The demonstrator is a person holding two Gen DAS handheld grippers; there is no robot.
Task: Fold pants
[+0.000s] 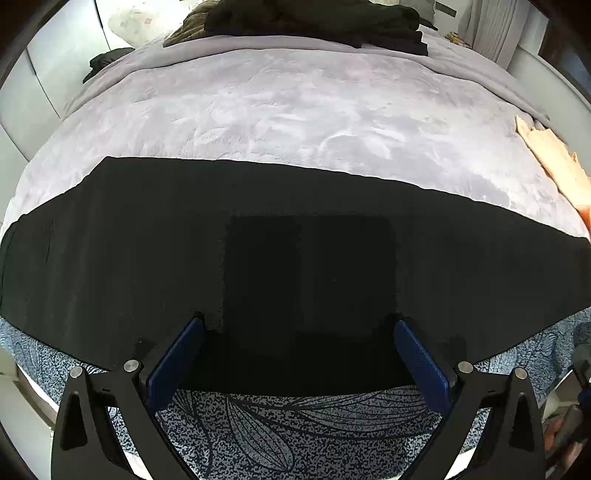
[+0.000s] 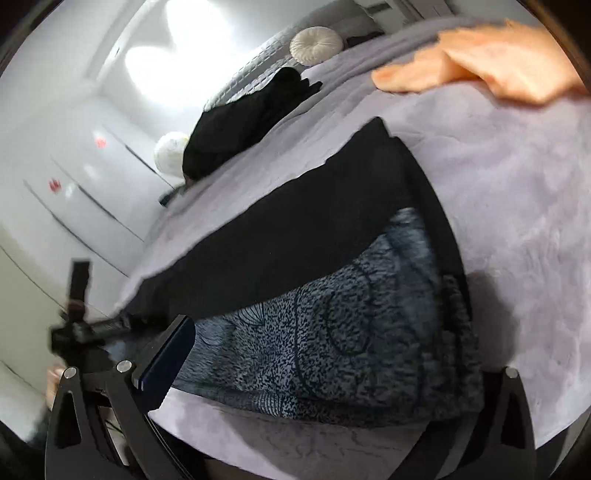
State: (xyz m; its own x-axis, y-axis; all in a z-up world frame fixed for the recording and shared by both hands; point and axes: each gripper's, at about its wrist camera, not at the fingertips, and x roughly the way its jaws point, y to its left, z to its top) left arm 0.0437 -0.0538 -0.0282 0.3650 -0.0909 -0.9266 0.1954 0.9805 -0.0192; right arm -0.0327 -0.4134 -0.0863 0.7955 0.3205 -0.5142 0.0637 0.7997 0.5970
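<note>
The black pants [image 1: 258, 240] lie flat in a long band across the lilac blanket [image 1: 295, 110], partly over a blue patterned sheet [image 1: 295, 424]. My left gripper [image 1: 299, 328] is open, its blue pads [image 1: 177, 362] spread over the near edge of the pants, holding nothing. In the right wrist view the pants [image 2: 314, 221] run diagonally, with a narrow black edge [image 2: 450, 258] curving down toward my right gripper [image 2: 325, 347]. Its left pad [image 2: 166, 365] shows wide of the cloth. Its right finger is hidden behind the black fabric.
A pile of dark clothes [image 1: 314, 18] sits at the far end of the bed. A peach cloth [image 2: 480, 70] lies at the bed's right edge. White wardrobe doors [image 2: 74, 166] stand to the left. The other gripper's handle [image 2: 77, 295] shows at left.
</note>
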